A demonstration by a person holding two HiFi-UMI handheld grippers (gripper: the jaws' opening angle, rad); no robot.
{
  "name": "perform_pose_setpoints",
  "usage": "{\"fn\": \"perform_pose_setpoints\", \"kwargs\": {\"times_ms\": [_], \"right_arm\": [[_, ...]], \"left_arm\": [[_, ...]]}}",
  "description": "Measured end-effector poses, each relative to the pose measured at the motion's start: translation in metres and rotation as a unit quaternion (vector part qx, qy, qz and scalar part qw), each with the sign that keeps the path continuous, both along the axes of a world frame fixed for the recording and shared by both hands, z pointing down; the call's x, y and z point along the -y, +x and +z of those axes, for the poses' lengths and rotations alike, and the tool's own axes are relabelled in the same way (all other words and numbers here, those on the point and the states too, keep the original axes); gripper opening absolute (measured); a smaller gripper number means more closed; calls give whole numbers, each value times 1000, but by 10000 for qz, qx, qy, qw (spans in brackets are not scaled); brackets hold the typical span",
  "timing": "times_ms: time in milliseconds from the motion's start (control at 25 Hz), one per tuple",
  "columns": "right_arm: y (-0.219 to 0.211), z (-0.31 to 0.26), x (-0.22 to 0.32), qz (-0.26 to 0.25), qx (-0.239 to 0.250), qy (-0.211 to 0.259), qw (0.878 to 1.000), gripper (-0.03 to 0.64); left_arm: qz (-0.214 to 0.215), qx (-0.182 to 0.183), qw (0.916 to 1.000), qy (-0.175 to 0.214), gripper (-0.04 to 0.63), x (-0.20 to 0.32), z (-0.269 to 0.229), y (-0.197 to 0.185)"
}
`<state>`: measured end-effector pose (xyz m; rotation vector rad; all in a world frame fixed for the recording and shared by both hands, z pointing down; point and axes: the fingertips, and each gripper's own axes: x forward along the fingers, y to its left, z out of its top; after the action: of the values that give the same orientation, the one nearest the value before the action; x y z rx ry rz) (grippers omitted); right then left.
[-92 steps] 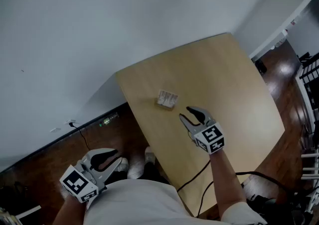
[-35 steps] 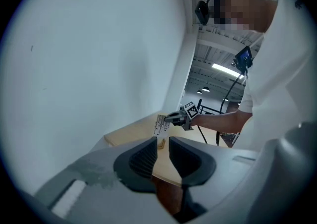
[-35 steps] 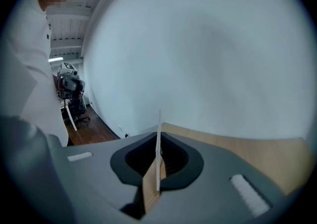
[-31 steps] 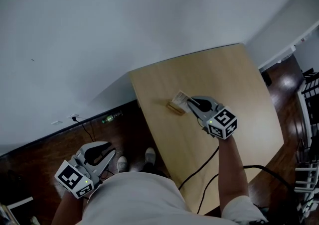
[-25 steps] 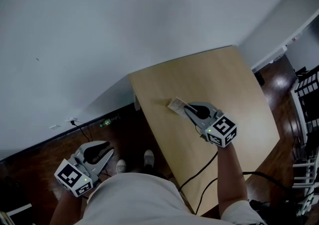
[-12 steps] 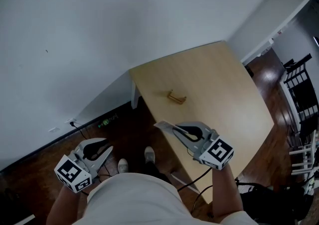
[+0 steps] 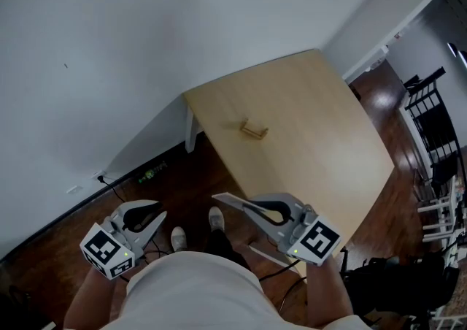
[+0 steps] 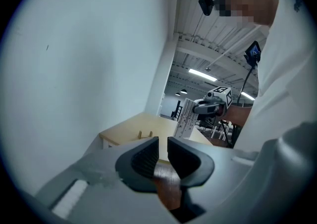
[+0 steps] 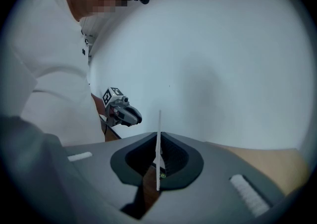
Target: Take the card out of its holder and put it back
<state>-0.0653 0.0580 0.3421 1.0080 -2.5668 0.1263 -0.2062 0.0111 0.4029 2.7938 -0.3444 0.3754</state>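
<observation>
The card [image 7: 232, 203] has come away from the holder [image 7: 254, 130] and now hangs off the worktop's near edge, over the dark wood floor [image 7: 186, 175], close to my body. It is a thin, flat white rectangle, and my right gripper [image 7: 252, 210] has its fingers pressed tight on it. The small pale wooden holder stands well apart on the smooth light-wood worktop [image 7: 321, 131]. My left gripper [image 7: 152, 217] hangs low beside me, ribbed fingers a narrow slit apart, holding nothing.
</observation>
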Motion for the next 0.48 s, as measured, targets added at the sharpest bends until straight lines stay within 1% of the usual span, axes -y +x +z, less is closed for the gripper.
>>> {"fn": "perform_pose_setpoints", "kwargs": {"times_ms": [120, 240, 480], "right_arm": [[6, 0, -2, 87, -6, -48, 10000, 21], [22, 1, 5, 192, 37, -52, 9998, 21], [70, 8, 37, 428, 12, -86, 9990, 21]], "left_arm": [[91, -100, 9999, -20, 77, -4, -4, 5], [104, -99, 9999, 30, 81, -4, -7, 12], [-55, -51, 9999, 82, 81, -3, -10, 19]]}}
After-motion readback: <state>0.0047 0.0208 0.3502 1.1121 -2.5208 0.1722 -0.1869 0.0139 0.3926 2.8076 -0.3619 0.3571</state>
